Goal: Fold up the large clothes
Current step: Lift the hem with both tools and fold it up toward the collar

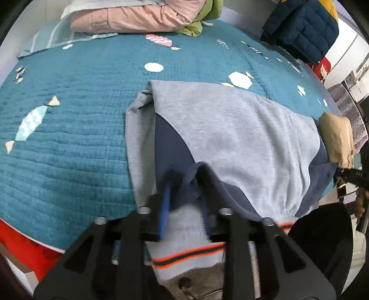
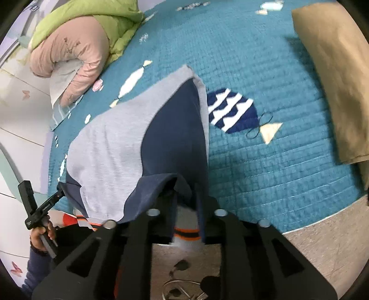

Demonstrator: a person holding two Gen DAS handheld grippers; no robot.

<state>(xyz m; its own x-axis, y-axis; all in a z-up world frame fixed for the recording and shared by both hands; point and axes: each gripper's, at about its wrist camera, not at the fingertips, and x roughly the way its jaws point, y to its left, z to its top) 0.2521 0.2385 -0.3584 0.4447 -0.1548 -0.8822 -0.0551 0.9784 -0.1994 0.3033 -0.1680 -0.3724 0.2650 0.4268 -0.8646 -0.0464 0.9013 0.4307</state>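
My left gripper (image 1: 184,184) has its jaws parted with the navy edge of the sweatshirt (image 1: 230,129) bunched loosely between them, and my right gripper (image 2: 186,196) looks the same, slightly spread around the striped hem rather than clamped; whether either pad actually presses the cloth I cannot tell through the blur. The sweatshirt lies on the teal quilt (image 1: 80,138), its grey body folded back and its hem hanging over the near edge of the bed, which I judge is why both grippers sit at that edge. Left of it the quilt is bare. A tan cushion (image 2: 334,80) lies well apart on the right, and pink and green jackets (image 1: 129,16) are heaped at the far side.
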